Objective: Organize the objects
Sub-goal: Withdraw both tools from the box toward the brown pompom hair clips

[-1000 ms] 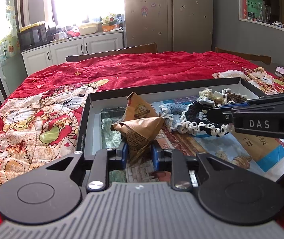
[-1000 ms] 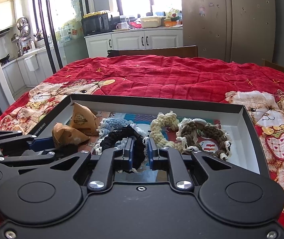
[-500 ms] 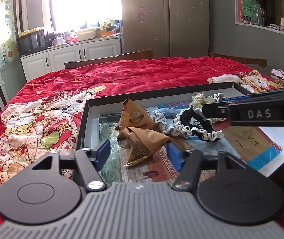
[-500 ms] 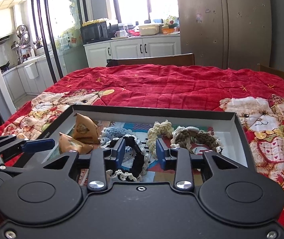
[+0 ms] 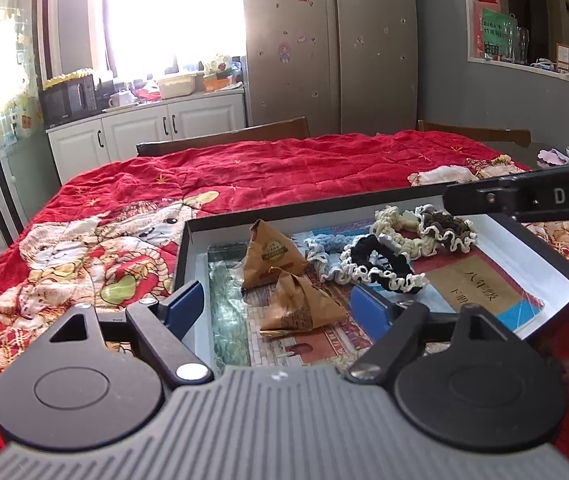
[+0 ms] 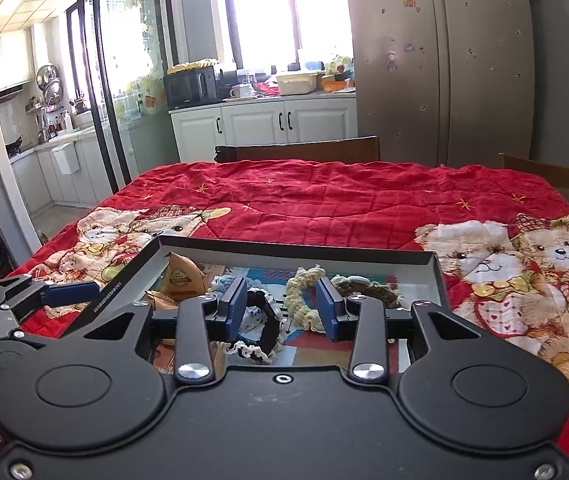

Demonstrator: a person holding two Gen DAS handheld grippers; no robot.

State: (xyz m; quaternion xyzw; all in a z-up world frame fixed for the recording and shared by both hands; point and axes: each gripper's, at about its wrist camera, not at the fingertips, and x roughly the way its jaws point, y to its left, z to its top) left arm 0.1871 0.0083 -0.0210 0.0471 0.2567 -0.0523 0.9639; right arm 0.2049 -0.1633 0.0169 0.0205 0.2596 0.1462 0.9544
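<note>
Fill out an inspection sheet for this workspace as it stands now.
Surface: red quilt with bear prints.
Job's things: shallow box holds two brown paper packets and several scrunchies, the black-and-white scrunchie nearest.
Clutter: cloth scraps at the quilt's far right.
Grippers: left gripper open, empty; right gripper open, holding nothing; both have just been opening.
Cables: nothing seen.
Surroundings: fridge, white cabinets, microwave.

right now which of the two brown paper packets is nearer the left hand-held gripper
The lower, crumpled brown packet, lying between the open left hand-held gripper fingers; the round-logo packet sits farther back.
</note>
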